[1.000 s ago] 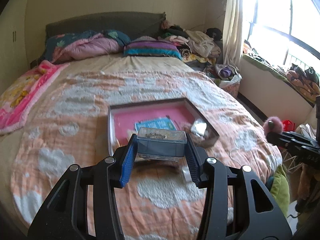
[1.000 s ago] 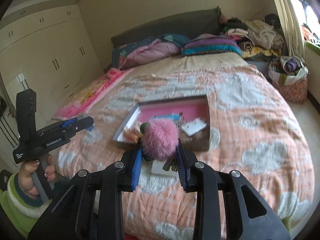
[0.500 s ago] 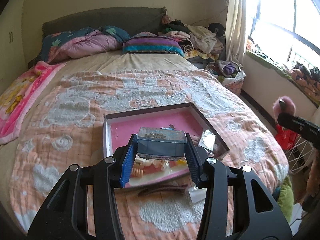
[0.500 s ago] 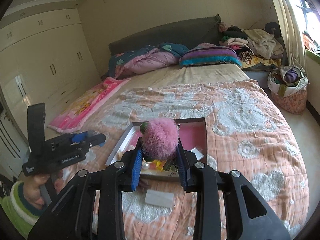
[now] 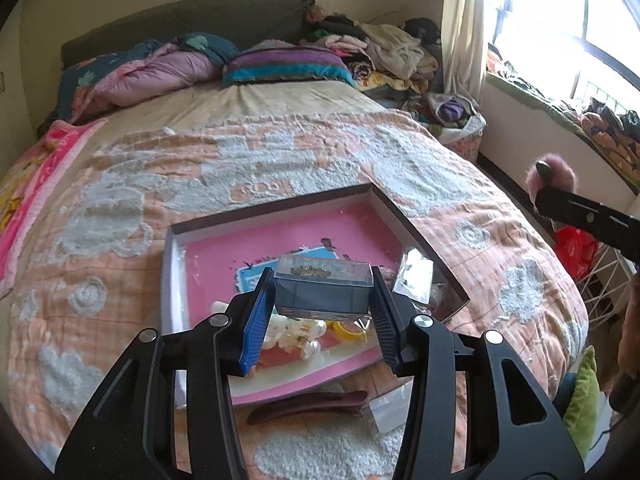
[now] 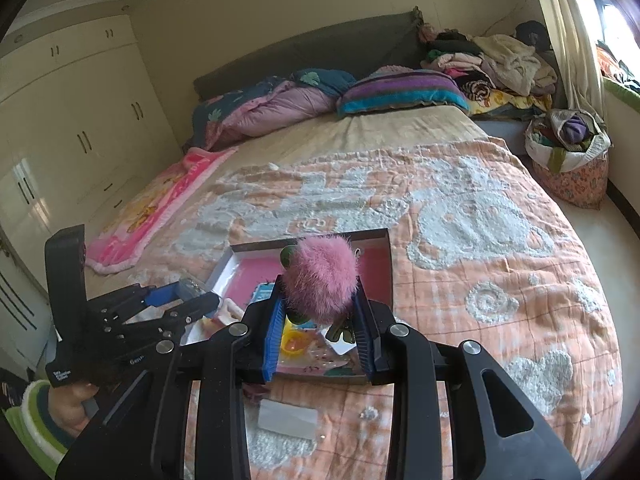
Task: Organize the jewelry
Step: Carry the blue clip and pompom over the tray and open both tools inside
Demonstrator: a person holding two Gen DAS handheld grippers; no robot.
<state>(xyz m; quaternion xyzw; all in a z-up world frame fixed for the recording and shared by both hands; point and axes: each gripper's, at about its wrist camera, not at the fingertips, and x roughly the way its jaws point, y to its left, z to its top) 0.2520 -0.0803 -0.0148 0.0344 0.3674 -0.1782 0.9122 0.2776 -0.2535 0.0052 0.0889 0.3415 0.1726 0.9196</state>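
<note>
My left gripper (image 5: 322, 300) is shut on a small clear jewelry box (image 5: 323, 286) with a chain inside, held above a shallow box with a pink floor (image 5: 224, 254) on the bed. My right gripper (image 6: 320, 312) is shut on a fluffy pink pompom (image 6: 322, 276) with green parts, held above the same box (image 6: 374, 254). Pearls (image 5: 308, 338), a yellow ring (image 5: 350, 330), a blue card (image 5: 252, 280) and a clear packet (image 5: 414, 274) lie in the box. The left gripper also shows in the right wrist view (image 6: 180, 300), and the pompom in the left wrist view (image 5: 550, 174).
A dark maroon hair clip (image 5: 308, 402) and a small clear bag (image 5: 386, 410) lie on the orange quilt (image 5: 120, 240) before the box. A white packet (image 6: 288, 418) lies on the quilt. Pillows and piled clothes sit at the bed's head; a wardrobe (image 6: 68, 128) stands left.
Both grippers have moved forward and down over the pink box, still holding their items. The box's contents near its front edge have come into view.
</note>
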